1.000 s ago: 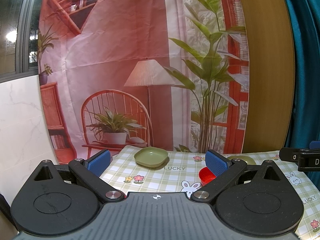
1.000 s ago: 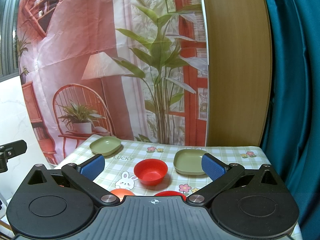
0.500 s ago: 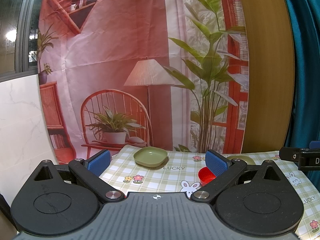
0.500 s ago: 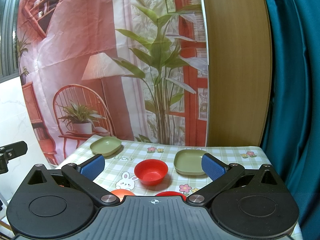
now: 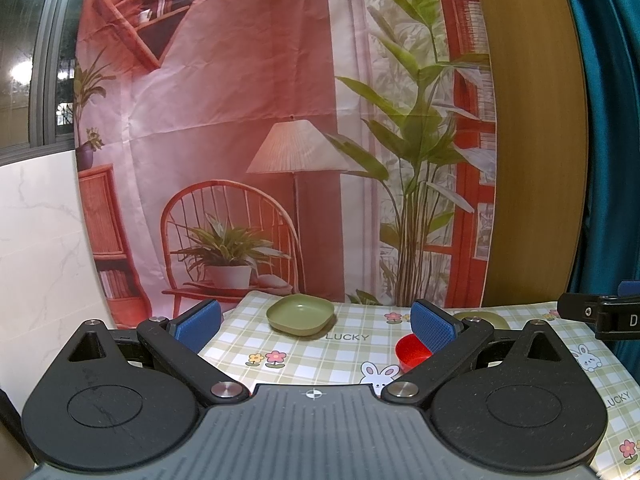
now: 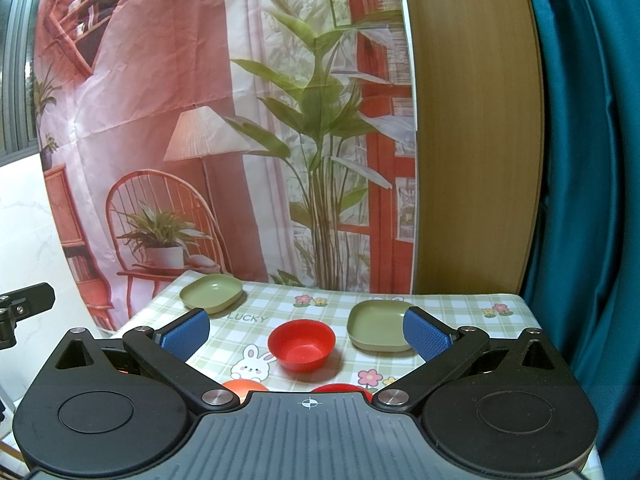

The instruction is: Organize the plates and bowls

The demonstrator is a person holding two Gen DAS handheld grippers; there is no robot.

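A green square plate [image 5: 301, 313] sits at the table's far left; it also shows in the right wrist view [image 6: 211, 292]. A second green plate [image 6: 376, 331] sits at the far right, partly behind my right finger. A red bowl [image 6: 301, 344] stands mid-table; in the left wrist view [image 5: 410, 353] my finger half hides it. Two more red bowls [image 6: 244, 386] [image 6: 340, 389] peek out just above the right gripper body. My left gripper [image 5: 316, 326] and right gripper [image 6: 306, 334] are both open, empty, and held above the near table edge.
The table has a green checked cloth [image 6: 460, 312] with bunnies and flowers. A printed backdrop [image 5: 280, 120] hangs behind it, with a wooden panel [image 6: 472, 140] and teal curtain [image 6: 592, 160] to the right. The other gripper's tip shows at the right edge [image 5: 600, 314].
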